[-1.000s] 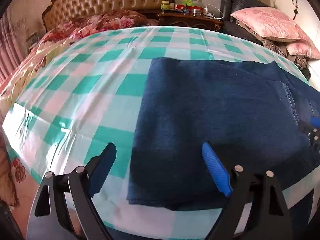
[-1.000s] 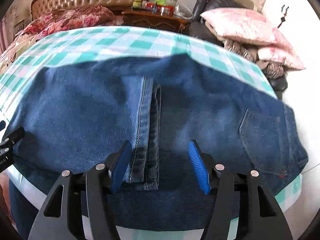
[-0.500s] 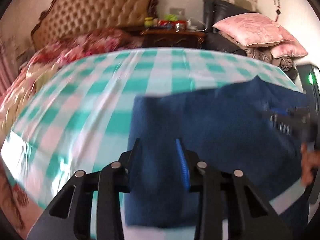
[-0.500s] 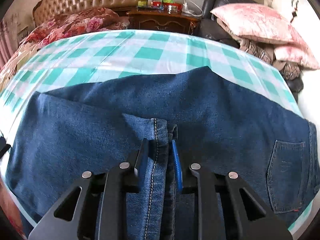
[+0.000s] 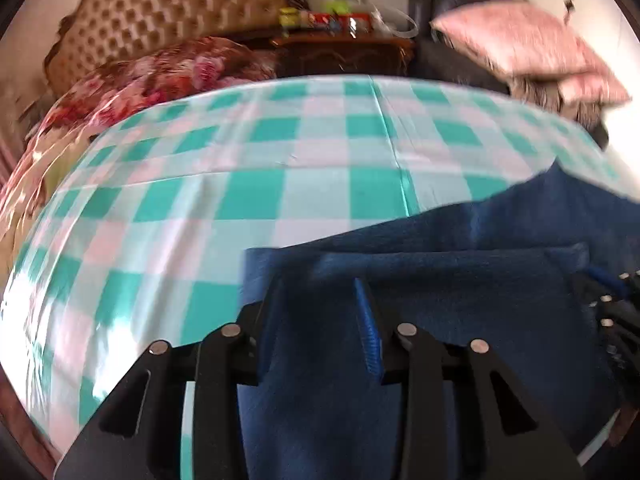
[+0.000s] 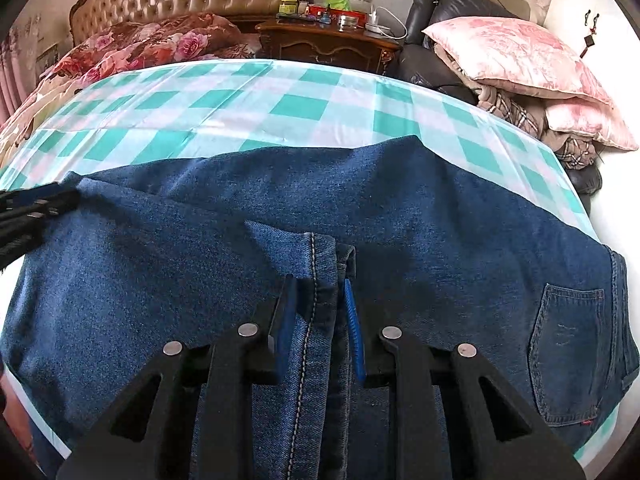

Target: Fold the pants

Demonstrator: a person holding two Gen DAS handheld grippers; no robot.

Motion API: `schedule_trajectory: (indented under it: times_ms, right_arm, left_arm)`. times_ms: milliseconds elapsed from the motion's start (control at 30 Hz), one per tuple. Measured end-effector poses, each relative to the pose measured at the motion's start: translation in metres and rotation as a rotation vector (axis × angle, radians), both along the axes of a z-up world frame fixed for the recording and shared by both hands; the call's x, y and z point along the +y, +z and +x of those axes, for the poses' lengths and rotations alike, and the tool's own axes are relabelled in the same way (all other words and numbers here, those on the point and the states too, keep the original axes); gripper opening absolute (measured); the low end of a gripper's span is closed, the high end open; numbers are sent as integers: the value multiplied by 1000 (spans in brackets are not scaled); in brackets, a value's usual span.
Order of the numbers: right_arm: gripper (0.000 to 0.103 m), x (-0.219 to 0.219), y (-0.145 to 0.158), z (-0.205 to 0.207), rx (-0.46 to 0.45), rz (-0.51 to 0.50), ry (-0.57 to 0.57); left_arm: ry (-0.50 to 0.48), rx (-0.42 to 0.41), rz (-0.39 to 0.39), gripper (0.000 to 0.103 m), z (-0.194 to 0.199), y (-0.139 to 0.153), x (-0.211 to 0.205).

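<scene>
Dark blue denim pants [image 6: 420, 208]: spread on near half of green-checked desk [image 6: 224, 120]. Left tongs [image 5: 316, 312] and right tongs [image 6: 318, 308] have just closed, now pinching folded left edge and stitched hems. Fold lift can begin.

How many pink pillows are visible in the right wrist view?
2, both stacked at the far right beyond the checked cloth: a large pink pillow on top, a smaller pink pillow beneath it. The pile may hide more.

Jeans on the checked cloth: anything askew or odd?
Nothing damaged. The jeans lie folded on the checked cloth; their hemmed edge is bunched up between the right gripper's fingers, and the left gripper pinches a second fold.
</scene>
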State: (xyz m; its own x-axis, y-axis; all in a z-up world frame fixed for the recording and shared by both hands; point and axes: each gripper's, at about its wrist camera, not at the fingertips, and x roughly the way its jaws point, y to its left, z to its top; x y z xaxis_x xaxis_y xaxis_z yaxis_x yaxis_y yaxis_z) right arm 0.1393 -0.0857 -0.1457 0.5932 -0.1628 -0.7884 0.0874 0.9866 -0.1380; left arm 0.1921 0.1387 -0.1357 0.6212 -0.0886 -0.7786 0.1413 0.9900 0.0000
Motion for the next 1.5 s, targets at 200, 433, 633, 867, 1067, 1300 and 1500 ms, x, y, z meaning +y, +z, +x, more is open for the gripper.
schedule_trajectory:
  times_ms: [200,433,633,867,1067,1300,1500]
  right_arm:
    - [23,1,0,0,-6,-9,-2]
    - [23,-1,8,-4,11,10,-14]
    - [23,1,24,-40,-12,21,-19]
    - [21,-1,3,-50,22,5,-4]
    - [21,0,1,-51,14,-5,-8]
    - [21,-1,1,-52,12,-4,-5]
    - [21,-1,1,-52,9,-8,-3]
  left_arm:
    - [86,8,-63,43,-68,-8,37]
    - [103,-11,-14,55,-123,-22,45]
    - [109,13,-80,56,-125,-21,53]
    - [129,50,-228,57,-127,-27,63]
    - [118,59,-221,51,-126,-27,58]
    - [120,82,-324,33,-125,-25,65]
    - [144,89,-383,43,-122,-26,70]
